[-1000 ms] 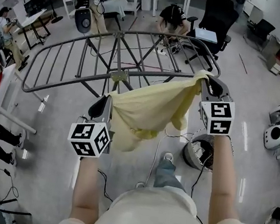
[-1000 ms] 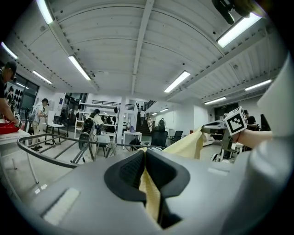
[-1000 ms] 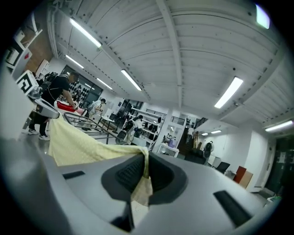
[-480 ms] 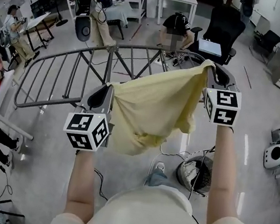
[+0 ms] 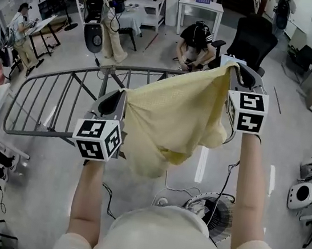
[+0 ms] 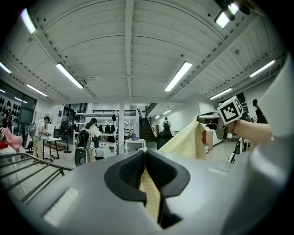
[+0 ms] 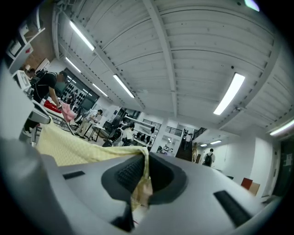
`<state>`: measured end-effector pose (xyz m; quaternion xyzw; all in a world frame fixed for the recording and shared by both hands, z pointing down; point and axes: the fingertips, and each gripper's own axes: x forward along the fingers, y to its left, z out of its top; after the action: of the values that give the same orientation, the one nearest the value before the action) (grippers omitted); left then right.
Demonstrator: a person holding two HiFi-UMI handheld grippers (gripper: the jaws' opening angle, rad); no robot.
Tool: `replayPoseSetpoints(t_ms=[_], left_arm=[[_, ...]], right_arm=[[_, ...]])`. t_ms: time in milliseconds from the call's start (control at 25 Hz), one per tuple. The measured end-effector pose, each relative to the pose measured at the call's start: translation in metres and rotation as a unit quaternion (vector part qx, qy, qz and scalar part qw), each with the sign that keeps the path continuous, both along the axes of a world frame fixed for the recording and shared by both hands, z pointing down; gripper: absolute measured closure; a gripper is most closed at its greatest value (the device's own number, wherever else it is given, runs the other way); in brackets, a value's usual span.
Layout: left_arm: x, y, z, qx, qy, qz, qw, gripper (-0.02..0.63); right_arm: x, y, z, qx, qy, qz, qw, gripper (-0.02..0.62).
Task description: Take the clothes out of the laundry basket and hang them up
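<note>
A pale yellow garment [image 5: 174, 118] hangs stretched between my two grippers, held up in the air in front of a grey metal drying rack [image 5: 49, 106]. My left gripper [image 5: 123, 92] is shut on one corner of the cloth [image 6: 149, 193], which runs pinched between its dark pads. On the right, the other gripper [image 5: 233, 67] is shut on the opposite corner [image 7: 140, 190]. The cloth sags in the middle and hides the rack's right part. The right gripper with its marker cube [image 6: 229, 110] also shows in the left gripper view. No laundry basket is in sight.
A fan [image 5: 213, 207] stands on the floor by my feet, with cables around it. A person [image 5: 196, 40] crouches beyond the rack next to a black office chair [image 5: 254, 43]. Other people and tables [image 5: 40, 24] are at the far left.
Both grippers have carried the yellow garment higher and forward toward the rack. The view has shifted, so the rack now lies lower and further left in the picture.
</note>
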<state>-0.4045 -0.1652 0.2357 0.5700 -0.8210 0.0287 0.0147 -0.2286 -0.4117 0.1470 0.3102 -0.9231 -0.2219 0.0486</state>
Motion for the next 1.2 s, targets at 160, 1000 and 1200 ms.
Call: replayPoseSetpoints(t_ms=[160, 1000, 1200], left_arm=[[-0.013, -0.035, -0.005, -0.009, -0.007, -0.015, 0.9998, 0.586], [-0.183, -0.175, -0.009, -0.052, -0.033, -0.037, 0.9974, 0.586], [-0.233, -0.208, -0.002, -0.065, -0.030, -0.042, 0.9965, 0.586]], right_arm=[[-0.026, -0.045, 0.003, -0.014, 0.009, -0.010, 1.000, 0.572], [-0.213, -0.195, 0.010, -0.019, 0.062, 0.001, 0.998, 0.572], [-0.268, -0.229, 0.020, -0.024, 0.076, 0.012, 0.997, 0.572]])
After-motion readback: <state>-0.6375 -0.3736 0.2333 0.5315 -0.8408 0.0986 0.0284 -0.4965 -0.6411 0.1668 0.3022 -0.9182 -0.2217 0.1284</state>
